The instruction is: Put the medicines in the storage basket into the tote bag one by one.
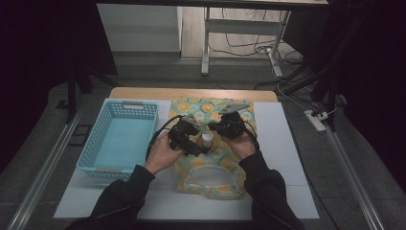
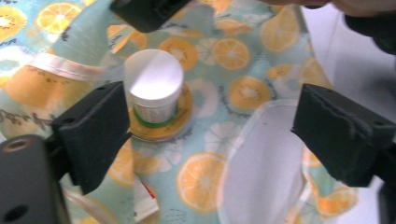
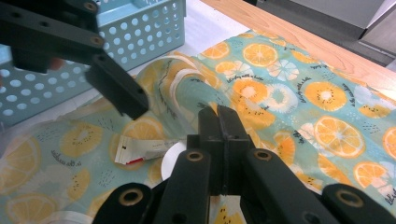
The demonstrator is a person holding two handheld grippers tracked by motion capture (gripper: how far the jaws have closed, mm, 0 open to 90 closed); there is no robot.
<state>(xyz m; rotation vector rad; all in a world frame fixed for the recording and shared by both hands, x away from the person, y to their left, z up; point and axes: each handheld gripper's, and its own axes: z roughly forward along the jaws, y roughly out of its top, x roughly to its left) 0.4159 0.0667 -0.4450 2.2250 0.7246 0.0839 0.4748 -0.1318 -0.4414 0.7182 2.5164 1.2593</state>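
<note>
A cloth bag [image 1: 203, 108] printed with orange slices lies on the white mat. On it stands a small white-lidded jar [image 1: 206, 139]. In the left gripper view the jar [image 2: 154, 86] is just beyond the left pad, not between the jaws. My left gripper [image 2: 215, 130] is open above the bag's pale-rimmed mouth [image 2: 261, 158]. My right gripper [image 3: 223, 123] is shut on a raised fold of the bag [image 3: 187, 88]. The jar [image 3: 169, 163] is partly hidden behind the right gripper's body. A small white and red packet [image 3: 142, 150] lies on the cloth beside the jar.
A light blue perforated basket [image 1: 129, 106] stands to the left of the bag, seen close by in the right gripper view [image 3: 140, 28]. Bare white mat [image 1: 282, 139] lies to the right. The table's wooden far edge [image 1: 191, 93] runs behind the bag.
</note>
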